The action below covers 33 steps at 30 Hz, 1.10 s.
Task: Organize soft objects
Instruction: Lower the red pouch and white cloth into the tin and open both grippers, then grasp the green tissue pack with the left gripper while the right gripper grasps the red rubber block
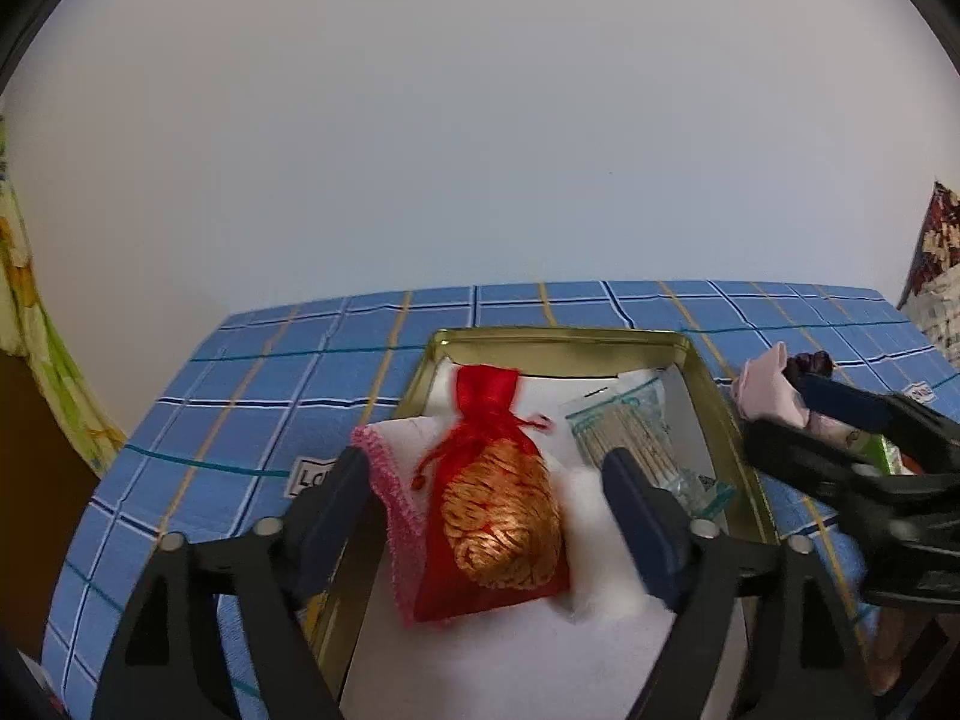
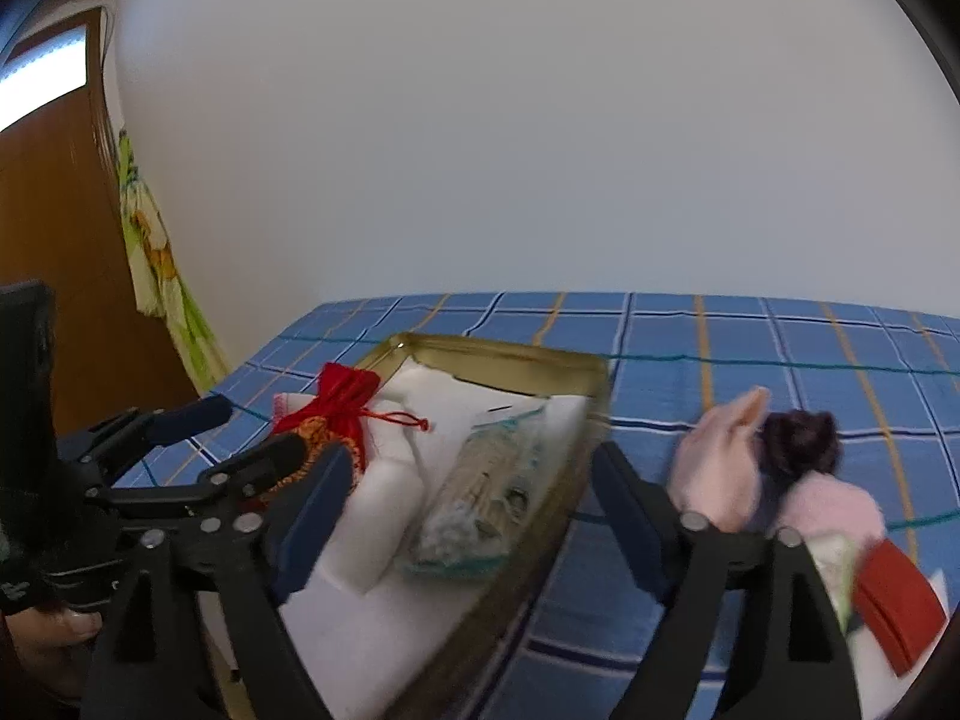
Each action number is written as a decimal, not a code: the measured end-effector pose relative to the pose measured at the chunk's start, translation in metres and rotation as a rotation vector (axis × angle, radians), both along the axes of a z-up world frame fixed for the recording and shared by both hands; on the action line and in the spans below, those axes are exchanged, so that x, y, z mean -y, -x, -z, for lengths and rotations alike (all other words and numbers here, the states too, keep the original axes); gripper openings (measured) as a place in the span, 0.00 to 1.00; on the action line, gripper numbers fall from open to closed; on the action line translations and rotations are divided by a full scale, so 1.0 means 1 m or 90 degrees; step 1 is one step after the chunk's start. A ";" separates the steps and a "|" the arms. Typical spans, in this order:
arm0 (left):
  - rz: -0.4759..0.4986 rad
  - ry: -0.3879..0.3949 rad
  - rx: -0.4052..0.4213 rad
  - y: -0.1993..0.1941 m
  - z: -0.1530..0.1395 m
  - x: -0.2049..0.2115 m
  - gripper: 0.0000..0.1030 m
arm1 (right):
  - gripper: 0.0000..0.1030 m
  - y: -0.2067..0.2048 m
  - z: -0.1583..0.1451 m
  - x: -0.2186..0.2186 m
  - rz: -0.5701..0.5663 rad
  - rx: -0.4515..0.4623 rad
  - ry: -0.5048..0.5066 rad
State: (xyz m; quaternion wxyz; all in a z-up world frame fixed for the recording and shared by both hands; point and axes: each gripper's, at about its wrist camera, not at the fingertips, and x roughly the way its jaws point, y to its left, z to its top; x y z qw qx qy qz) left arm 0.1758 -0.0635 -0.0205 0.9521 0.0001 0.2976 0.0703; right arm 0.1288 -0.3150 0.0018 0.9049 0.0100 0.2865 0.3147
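A red drawstring pouch with gold embroidery [image 1: 495, 510] lies on white padding in the gold tin box [image 1: 702, 372], beside a pink-edged white cloth [image 1: 390, 480]. My left gripper [image 1: 486, 498] is open, its fingers either side of the pouch. A clear packet of sticks [image 1: 630, 438] lies in the box too. My right gripper [image 2: 468, 504] is open and empty over the box's right rim [image 2: 576, 420]. A pink soft toy with a dark head [image 2: 774, 468] lies on the tablecloth to its right. The pouch also shows in the right wrist view [image 2: 342, 402].
The blue checked tablecloth [image 2: 750, 336] covers the table up to a white wall. A red and white item [image 2: 894, 606] lies at the right edge. A floral curtain [image 2: 156, 264] and a wooden door [image 2: 48, 228] stand at the left.
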 end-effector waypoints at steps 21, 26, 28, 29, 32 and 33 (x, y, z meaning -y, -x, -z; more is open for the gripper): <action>0.116 0.019 0.041 0.021 -0.002 0.153 0.82 | 0.89 0.029 0.001 0.148 0.194 0.116 0.077; 0.137 0.036 0.015 0.007 0.010 0.188 0.82 | 0.90 0.024 0.008 0.173 0.252 0.113 0.082; 0.145 0.046 0.004 0.000 0.014 0.198 0.82 | 0.91 0.022 0.010 0.178 0.264 0.111 0.076; 0.145 0.045 -0.001 -0.005 0.015 0.203 0.82 | 0.92 0.021 0.011 0.181 0.268 0.110 0.068; 0.151 0.042 -0.011 -0.012 0.017 0.216 0.82 | 0.93 0.019 0.014 0.183 0.273 0.108 0.059; 0.154 0.040 -0.013 -0.014 0.019 0.220 0.82 | 0.93 0.018 0.015 0.184 0.276 0.105 0.056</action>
